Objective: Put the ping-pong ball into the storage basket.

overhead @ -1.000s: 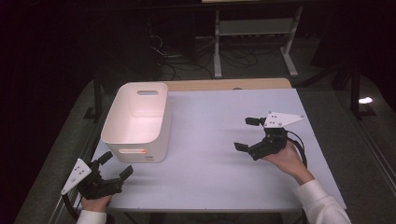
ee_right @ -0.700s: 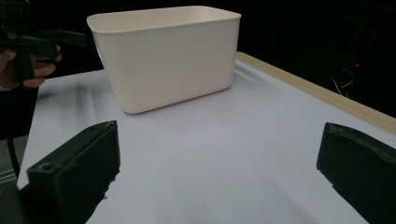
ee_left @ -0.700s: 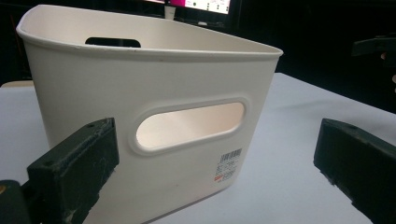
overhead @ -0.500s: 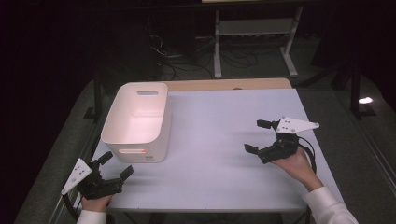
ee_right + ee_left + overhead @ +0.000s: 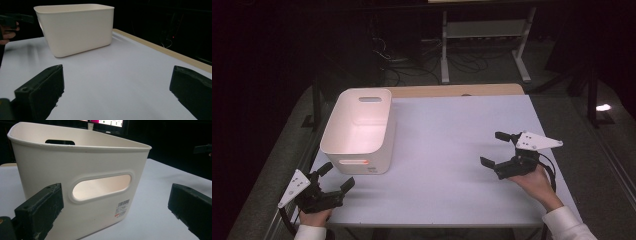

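High view: a white bin [image 5: 359, 131] stands on the left half of the table [image 5: 447, 150]. The left gripper [image 5: 333, 176], jaws wide apart and empty, sits just before the bin's near end. The right gripper [image 5: 494, 149], likewise wide open and empty, lies well apart, near the right edge.

Left gripper view: the bin's handle slot [image 5: 101, 187] lies between the spread jaws, close ahead.

Right gripper view: the bin stands far off, upper left.

We note one obstacle: the white bin [image 5: 360, 131] at the table's [image 5: 447, 150] left. The bare surface between it and the right gripper [image 5: 495, 150] allows free passage.
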`<state>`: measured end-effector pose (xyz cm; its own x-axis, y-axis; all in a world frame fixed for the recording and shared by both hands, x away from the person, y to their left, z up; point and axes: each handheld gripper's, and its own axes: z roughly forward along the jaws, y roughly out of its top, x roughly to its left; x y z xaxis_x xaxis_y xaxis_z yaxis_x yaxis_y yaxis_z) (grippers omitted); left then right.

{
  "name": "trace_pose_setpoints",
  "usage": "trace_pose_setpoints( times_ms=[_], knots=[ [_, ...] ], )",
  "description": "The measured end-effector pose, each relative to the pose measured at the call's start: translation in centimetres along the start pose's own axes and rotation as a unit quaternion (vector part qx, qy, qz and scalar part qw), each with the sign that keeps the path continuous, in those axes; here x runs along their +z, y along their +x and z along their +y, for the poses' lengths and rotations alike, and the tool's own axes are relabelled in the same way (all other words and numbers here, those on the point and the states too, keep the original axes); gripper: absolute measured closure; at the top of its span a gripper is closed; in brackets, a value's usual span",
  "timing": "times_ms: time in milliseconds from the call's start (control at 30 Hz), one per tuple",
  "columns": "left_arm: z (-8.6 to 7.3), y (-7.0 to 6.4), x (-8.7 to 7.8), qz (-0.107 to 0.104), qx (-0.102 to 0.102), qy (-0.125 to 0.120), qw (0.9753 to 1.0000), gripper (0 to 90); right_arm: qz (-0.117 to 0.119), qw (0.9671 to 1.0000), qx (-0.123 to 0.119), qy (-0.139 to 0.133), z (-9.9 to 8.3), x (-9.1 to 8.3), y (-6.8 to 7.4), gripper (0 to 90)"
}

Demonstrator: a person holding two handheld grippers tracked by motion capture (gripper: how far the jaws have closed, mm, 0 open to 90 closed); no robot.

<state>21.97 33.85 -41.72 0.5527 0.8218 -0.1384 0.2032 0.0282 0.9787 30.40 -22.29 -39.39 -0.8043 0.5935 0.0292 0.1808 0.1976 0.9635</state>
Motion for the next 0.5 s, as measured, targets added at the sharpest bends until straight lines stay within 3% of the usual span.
trace_pose_setpoints(
  times_ms=[300,500],
  knots=[
    [0.0,0.1,0.0,0.003,0.002,0.004,1.0000,0.0,-0.017,0.9996,0.004,-0.021,-1.2,-1.3,-0.3,0.0],
    [0.0,0.0,0.0,0.003,-0.001,0.001,1.0000,0.0,-0.040,0.9982,-0.002,-0.043,-2.1,-2.4,-0.4,0.0]
  ],
)
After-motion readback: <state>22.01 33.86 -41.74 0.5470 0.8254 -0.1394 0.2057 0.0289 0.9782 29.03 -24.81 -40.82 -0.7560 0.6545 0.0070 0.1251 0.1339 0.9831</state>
